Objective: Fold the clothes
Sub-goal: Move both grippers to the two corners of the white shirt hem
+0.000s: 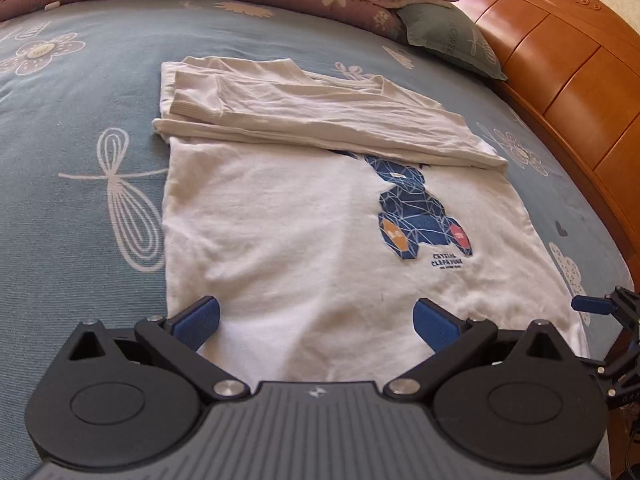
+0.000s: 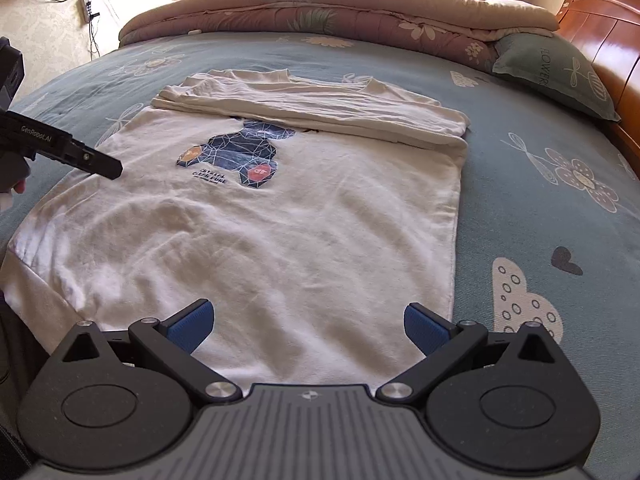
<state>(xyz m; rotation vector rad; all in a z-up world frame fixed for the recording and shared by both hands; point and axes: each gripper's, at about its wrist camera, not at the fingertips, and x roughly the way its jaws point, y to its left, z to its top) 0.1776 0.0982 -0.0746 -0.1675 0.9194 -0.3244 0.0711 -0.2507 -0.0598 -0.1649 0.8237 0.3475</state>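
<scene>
A white T-shirt (image 1: 288, 240) with a blue geometric bear print (image 1: 420, 216) lies flat on the bed, its top part and sleeves folded over in a band (image 1: 320, 120) at the far end. It also shows in the right wrist view (image 2: 280, 240). My left gripper (image 1: 316, 322) is open and empty, just above the shirt's near hem at its left side. My right gripper (image 2: 306, 326) is open and empty above the near hem at its right side. The left gripper's body (image 2: 60, 148) shows at the left edge of the right wrist view.
The bed has a blue-grey floral sheet (image 1: 80, 200). A rolled pink quilt (image 2: 320, 8) lies along the far side. A green pillow (image 2: 560, 76) rests by the orange wooden headboard (image 1: 560, 80) on the right. The bed's near edge is right under both grippers.
</scene>
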